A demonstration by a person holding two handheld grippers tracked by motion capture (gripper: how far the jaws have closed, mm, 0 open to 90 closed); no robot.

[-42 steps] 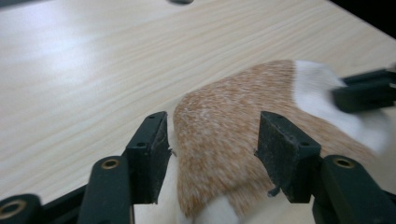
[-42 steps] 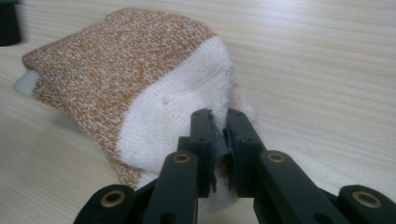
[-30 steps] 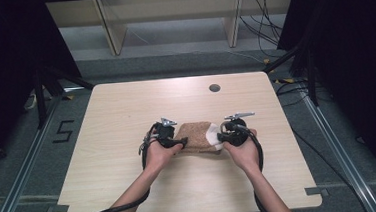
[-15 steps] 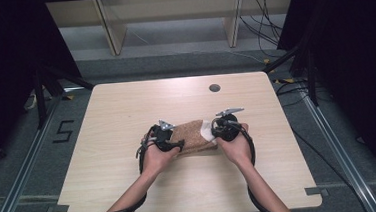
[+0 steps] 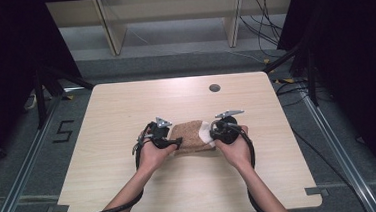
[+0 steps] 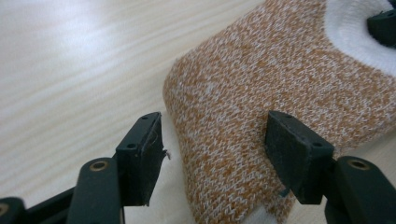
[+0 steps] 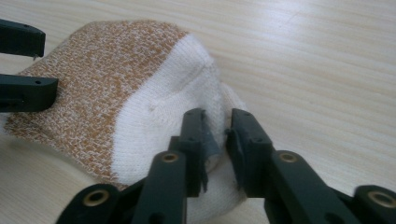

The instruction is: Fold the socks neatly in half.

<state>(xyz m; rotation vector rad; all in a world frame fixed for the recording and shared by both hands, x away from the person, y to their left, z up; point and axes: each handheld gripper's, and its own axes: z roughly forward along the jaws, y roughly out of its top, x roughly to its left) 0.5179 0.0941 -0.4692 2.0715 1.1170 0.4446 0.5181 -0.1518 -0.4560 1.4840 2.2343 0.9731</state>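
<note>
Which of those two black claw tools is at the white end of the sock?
The right gripper: its jaws stand at the sock's white end, while the left gripper straddles the orange-brown end.

Bright even overhead light on table (image 5: 131, 190); dark surroundings; near jaws slightly soft.

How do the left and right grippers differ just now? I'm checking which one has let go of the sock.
The left gripper stands wide, its jaws straddling the sock's orange-brown end without pressing; the right gripper has a narrow gap, with a fold of the white end between its jaws. Both have just been opening; the left's pads are clear of the knit, the right's barely parted from the fold. Both sit low over the table at opposite ends of the sock.
</note>
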